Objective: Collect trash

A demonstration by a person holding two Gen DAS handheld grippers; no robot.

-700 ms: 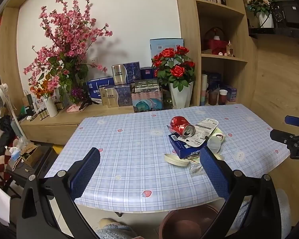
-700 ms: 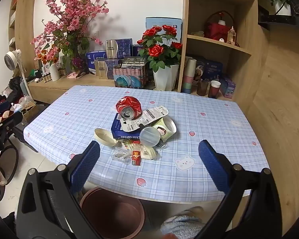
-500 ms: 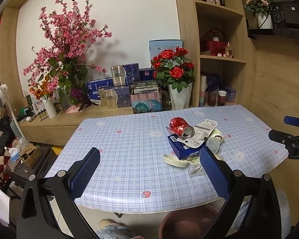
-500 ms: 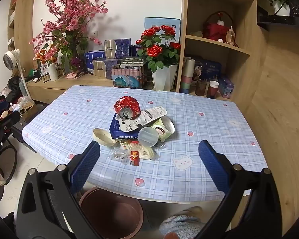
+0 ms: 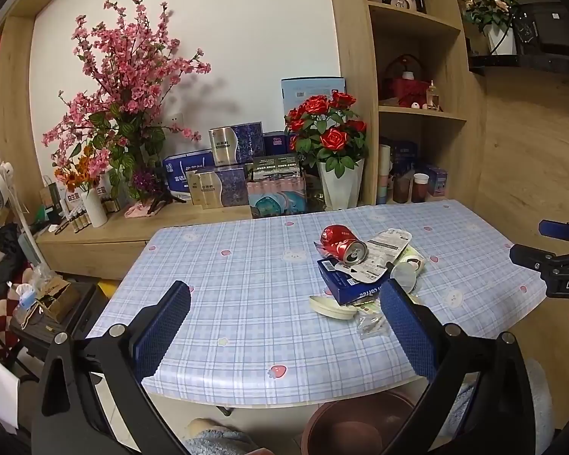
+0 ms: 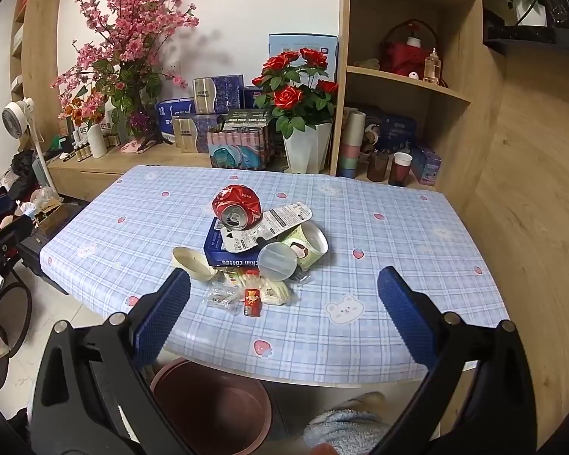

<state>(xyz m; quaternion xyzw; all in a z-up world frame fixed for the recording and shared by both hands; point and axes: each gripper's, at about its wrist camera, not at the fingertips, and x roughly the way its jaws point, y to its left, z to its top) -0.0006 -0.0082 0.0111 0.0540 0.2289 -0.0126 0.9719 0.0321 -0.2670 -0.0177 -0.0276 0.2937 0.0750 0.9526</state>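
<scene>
Starting at the left, the left claw [image 5: 284, 326] hangs released and empty over the near edge of the blue checked worktop [image 5: 246, 265], its padded jaws spread wide with nothing between them. Further right, the rubbish sits heaped near the middle of the worktop: a cream shallow plastic lid [image 6: 191, 261], a dark blue flat coffee box [image 6: 223, 248] with a crushed red drinks can [image 6: 237, 206] lying on it, a white printed blister card [image 6: 273, 223] draped across the box, a clear round plastic lid [image 6: 277, 261] and a pale green paper cup [image 6: 309, 242] tipped on its side. In front of the heap lie a crumpled clear wrapper [image 6: 220, 297] and a small red sachet [image 6: 252, 301]. The right claw [image 6: 284, 311] is likewise released and empty, its jaws framing the heap from the near side without touching it. Below the worktop edge stands a brown round plastic bin [image 6: 212, 409], and what shows of its inside looks empty.

Judging by this, collecting has not begun: every piece is still on the worktop and nothing is held. Part of the bin is cut off by the claw frames, the small items under the heap are hard to identify, and how much the box hides cannot be told.
</scene>
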